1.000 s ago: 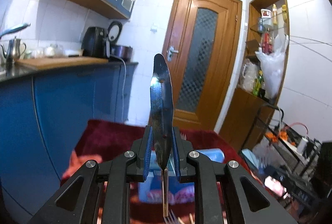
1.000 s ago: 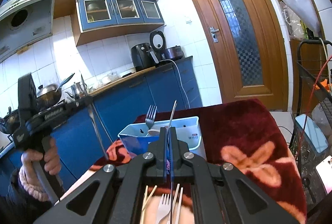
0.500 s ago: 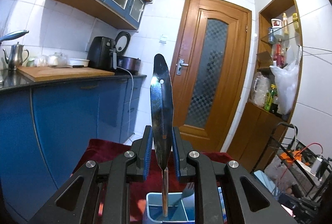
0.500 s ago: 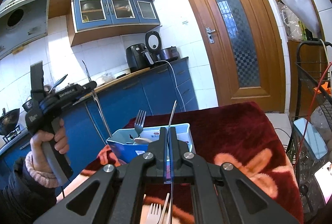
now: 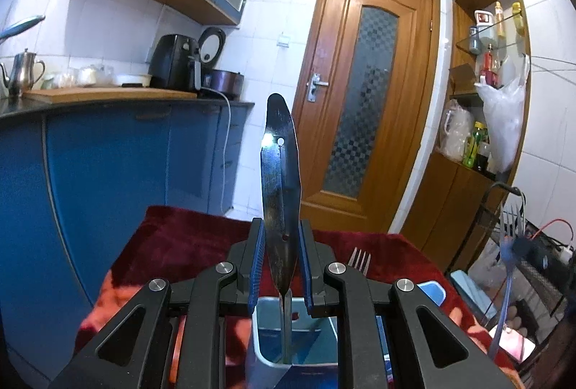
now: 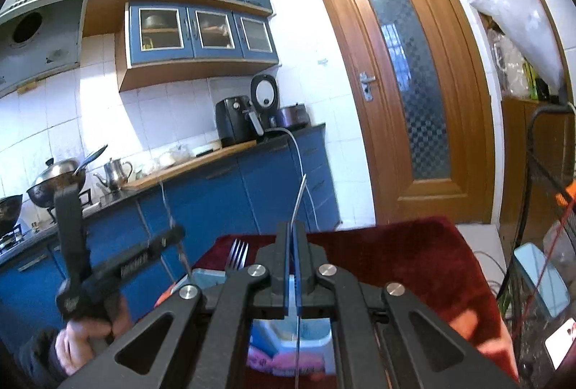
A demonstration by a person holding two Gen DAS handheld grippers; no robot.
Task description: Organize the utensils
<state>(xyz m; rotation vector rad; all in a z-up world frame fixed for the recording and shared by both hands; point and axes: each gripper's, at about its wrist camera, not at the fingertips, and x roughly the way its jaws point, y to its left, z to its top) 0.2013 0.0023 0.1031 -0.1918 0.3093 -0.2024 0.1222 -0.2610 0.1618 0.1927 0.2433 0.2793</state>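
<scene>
A kitchen is in view, with blue cabinets [image 6: 230, 201] along the tiled wall and a wooden door [image 5: 363, 108] with a patterned glass panel at the far end. A table under a red cloth [image 5: 187, 237] stands before the cabinets, and the cloth shows orange flower shapes toward its edges. A light blue bin [image 5: 313, 342] sits on the cloth directly below both grippers; a fork [image 5: 359, 261] stands upright inside it, tines up, near the bin's far side. The worktop carries a black air fryer [image 6: 234, 122], a rice cooker with its lid raised [image 6: 266, 93], a steel kettle [image 6: 115, 173] and a lidded wok [image 6: 57, 176] on the stove. The left gripper [image 5: 282, 266] is clenched on a spatula [image 5: 280, 194], whose broad flat blade rises tall between the blue pads while its thin stem hangs down into the bin's opening. In the right wrist view the same left gripper [image 6: 169, 237] appears at the left, carried by a hand [image 6: 86, 342] in a dark sleeve, with the spatula seen edge-on as a thin, slightly blurred line reaching down to the bin's near corner. The right gripper [image 6: 291, 263] is fully closed on a thin utensil [image 6: 299, 198], seen edge-on; its slim curved upper end rises above the pads and its lower part runs down over the bin. From the left wrist view this utensil reads as a second fork [image 5: 511, 237], tines up, held aloft at the right and blurred.
</scene>
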